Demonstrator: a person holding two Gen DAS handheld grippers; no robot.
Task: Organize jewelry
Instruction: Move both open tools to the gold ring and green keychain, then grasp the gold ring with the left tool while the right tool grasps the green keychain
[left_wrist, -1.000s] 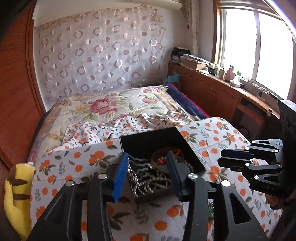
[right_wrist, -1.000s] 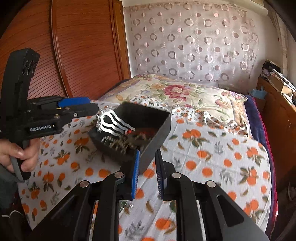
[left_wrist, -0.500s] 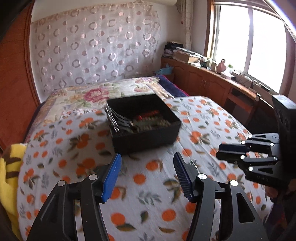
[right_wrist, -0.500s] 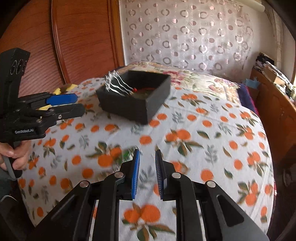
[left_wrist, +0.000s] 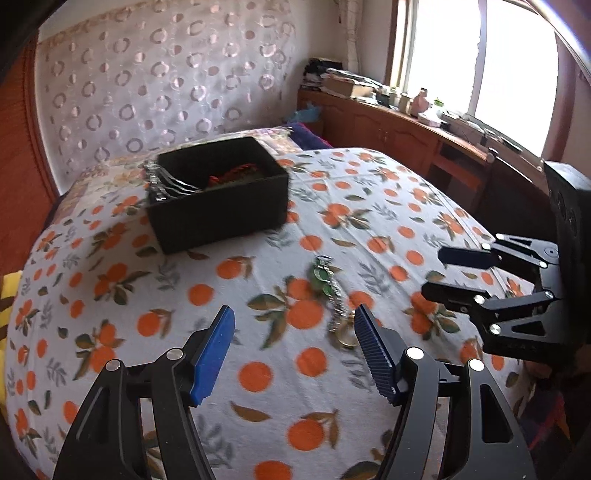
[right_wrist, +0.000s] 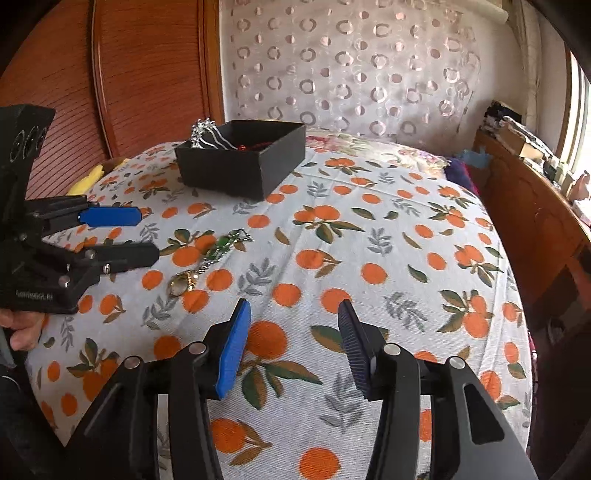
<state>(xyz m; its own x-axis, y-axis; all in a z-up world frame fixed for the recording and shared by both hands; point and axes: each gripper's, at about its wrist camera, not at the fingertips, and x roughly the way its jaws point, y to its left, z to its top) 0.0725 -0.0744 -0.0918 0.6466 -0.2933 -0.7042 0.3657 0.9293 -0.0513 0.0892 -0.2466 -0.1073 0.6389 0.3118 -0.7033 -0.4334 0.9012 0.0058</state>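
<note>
A black box (left_wrist: 218, 195) holding silver hairpins and red beads stands on the far part of the bed; it also shows in the right wrist view (right_wrist: 242, 162). A green-stone chain (left_wrist: 327, 284) with a gold ring (left_wrist: 345, 334) lies on the orange-print sheet, also in the right wrist view as chain (right_wrist: 219, 253) and ring (right_wrist: 183, 282). My left gripper (left_wrist: 293, 350) is open and empty, just short of the ring. My right gripper (right_wrist: 293, 347) is open and empty, to the right of the jewelry.
The orange-print sheet (right_wrist: 388, 258) covers the bed. A wooden cabinet (left_wrist: 424, 144) with clutter runs under the window on the right. A wooden wardrobe (right_wrist: 147, 74) stands at the left. A yellow plush (right_wrist: 88, 179) lies by the bed's left edge.
Both grippers have drawn back from the box toward the near part of the bed. The right gripper has opened. The chain and ring have come into view.
</note>
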